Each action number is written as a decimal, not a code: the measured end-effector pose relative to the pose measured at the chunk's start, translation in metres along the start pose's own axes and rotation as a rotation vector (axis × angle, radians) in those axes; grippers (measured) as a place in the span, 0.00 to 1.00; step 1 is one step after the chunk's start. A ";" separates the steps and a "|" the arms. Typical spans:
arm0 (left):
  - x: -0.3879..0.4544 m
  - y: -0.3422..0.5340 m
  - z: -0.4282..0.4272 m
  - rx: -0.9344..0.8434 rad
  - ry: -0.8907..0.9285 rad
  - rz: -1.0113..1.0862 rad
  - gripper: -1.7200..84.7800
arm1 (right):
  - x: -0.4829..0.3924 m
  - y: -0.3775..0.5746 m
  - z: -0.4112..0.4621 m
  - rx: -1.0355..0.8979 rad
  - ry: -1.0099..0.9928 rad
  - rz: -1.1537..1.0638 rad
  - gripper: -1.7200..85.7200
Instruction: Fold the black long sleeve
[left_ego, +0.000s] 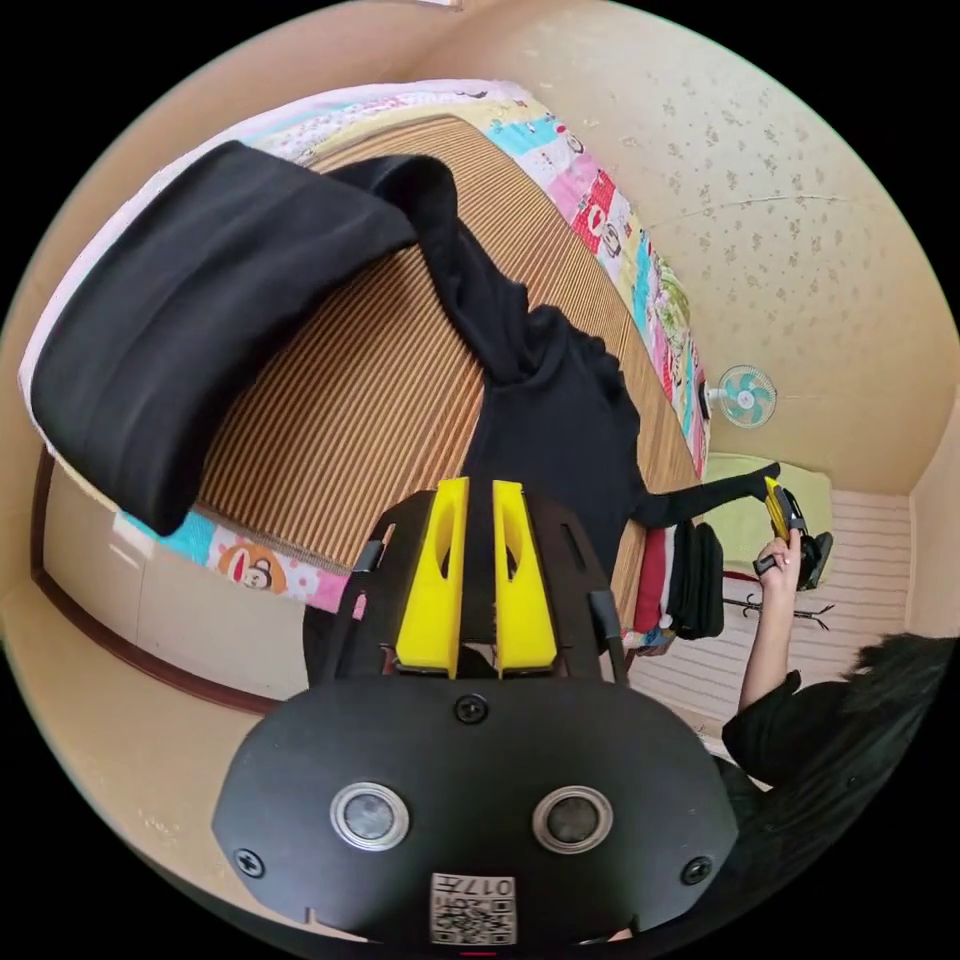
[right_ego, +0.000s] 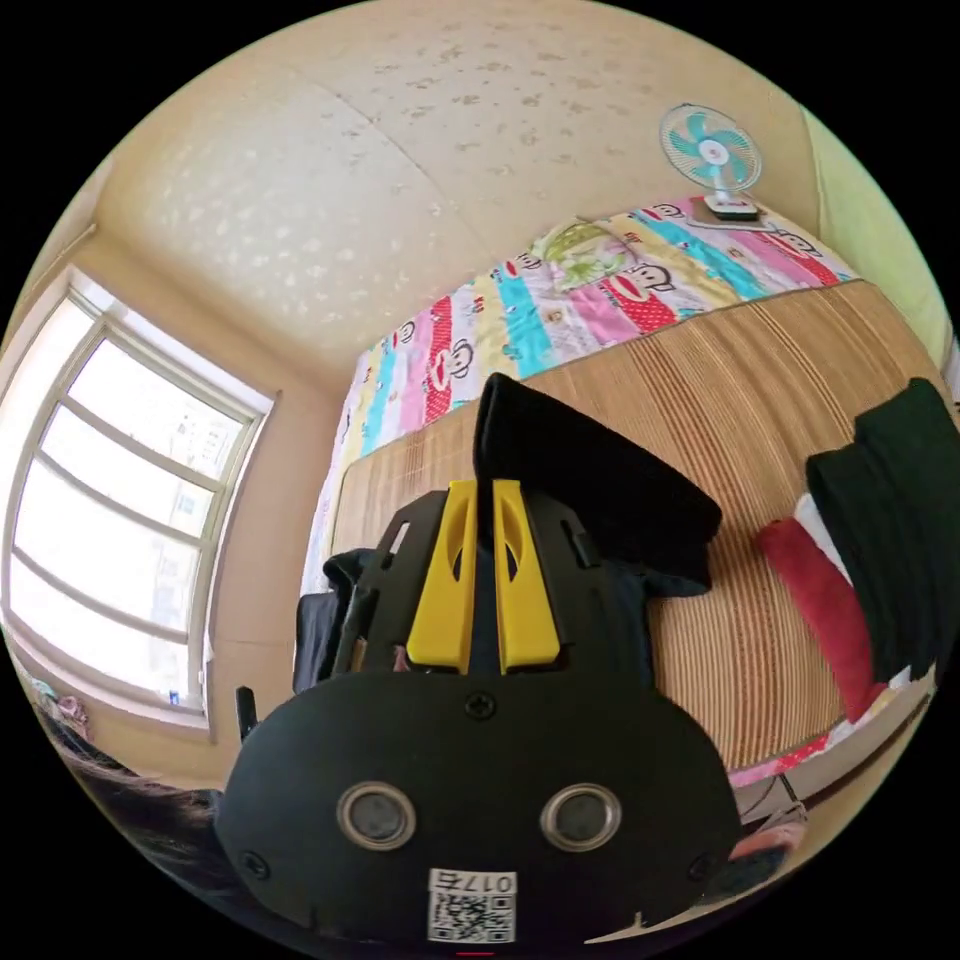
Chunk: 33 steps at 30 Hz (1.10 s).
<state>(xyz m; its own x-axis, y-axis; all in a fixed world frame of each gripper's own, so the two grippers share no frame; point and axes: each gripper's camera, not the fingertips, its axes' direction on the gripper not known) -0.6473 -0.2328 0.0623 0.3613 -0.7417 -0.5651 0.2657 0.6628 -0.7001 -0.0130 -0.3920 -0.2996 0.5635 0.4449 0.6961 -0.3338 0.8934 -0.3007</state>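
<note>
While we held black long sleeve (left_ego: 540, 400) lifted over striped mat (left_ego: 340, 400), left gripper (left_ego: 478, 570) had yellow jaws nearly together with black cloth between, so clamped on garment. One sleeve (left_ego: 200, 320) lay across mat, far left. Right gripper (left_ego: 780, 505), seen further right, pinched other sleeve end. In right gripper view, right gripper (right_ego: 482, 575) gripped cloth likewise. We judged: pull both ends level, keep tension even, lower flat before folding. Garment hem hidden behind jaws; folded pile (right_ego: 890, 540) at mat edge hard to identify.
</note>
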 end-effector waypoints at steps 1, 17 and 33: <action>-0.005 -0.023 -0.006 0.036 0.014 0.001 0.09 | -0.023 0.010 0.048 -0.023 -0.065 -0.012 0.06; -0.128 -0.200 0.035 0.318 0.290 -0.635 0.16 | 0.038 0.216 0.151 -0.557 0.201 -0.008 0.04; 0.247 0.027 0.203 -0.194 0.341 0.780 0.10 | 0.104 0.231 0.100 -0.322 0.231 0.349 0.05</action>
<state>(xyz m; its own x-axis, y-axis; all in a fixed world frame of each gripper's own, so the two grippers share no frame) -0.3689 -0.3772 -0.0080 0.0809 -0.0942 -0.9923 -0.1145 0.9880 -0.1032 -0.1070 -0.1452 -0.2312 0.6241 0.6892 0.3681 -0.3028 0.6476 -0.6992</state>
